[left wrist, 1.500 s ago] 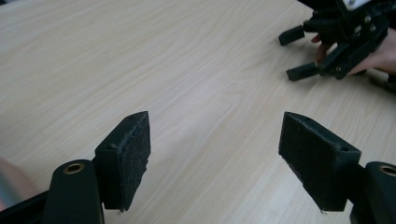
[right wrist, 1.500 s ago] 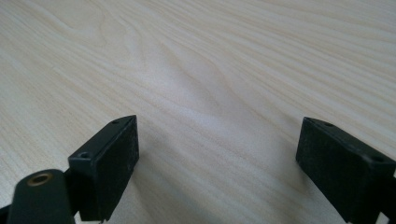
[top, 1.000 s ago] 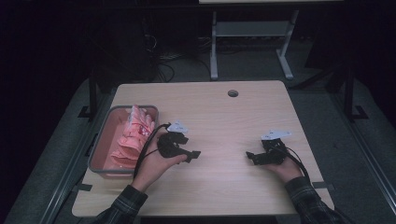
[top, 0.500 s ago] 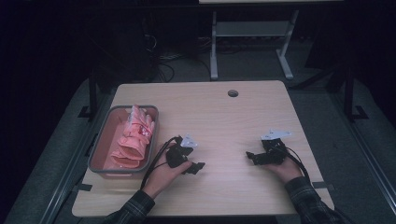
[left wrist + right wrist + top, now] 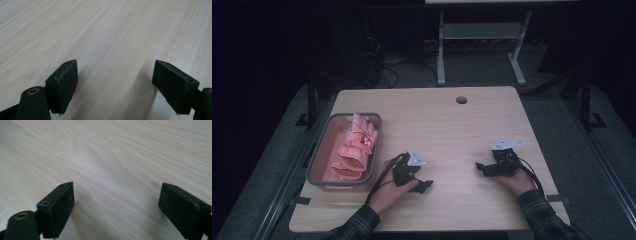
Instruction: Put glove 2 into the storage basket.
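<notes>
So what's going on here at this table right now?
A person sits at a wooden table with a two-jaw gripper in each hand. The left gripper is low over the bare wood beside a grey bin of pink folded cloths; its jaws have just been opening and stand wide with nothing between them. The right gripper rests at the table's other side, also open and empty. The cloths all lie in the bin, and neither gripper touches them.
</notes>
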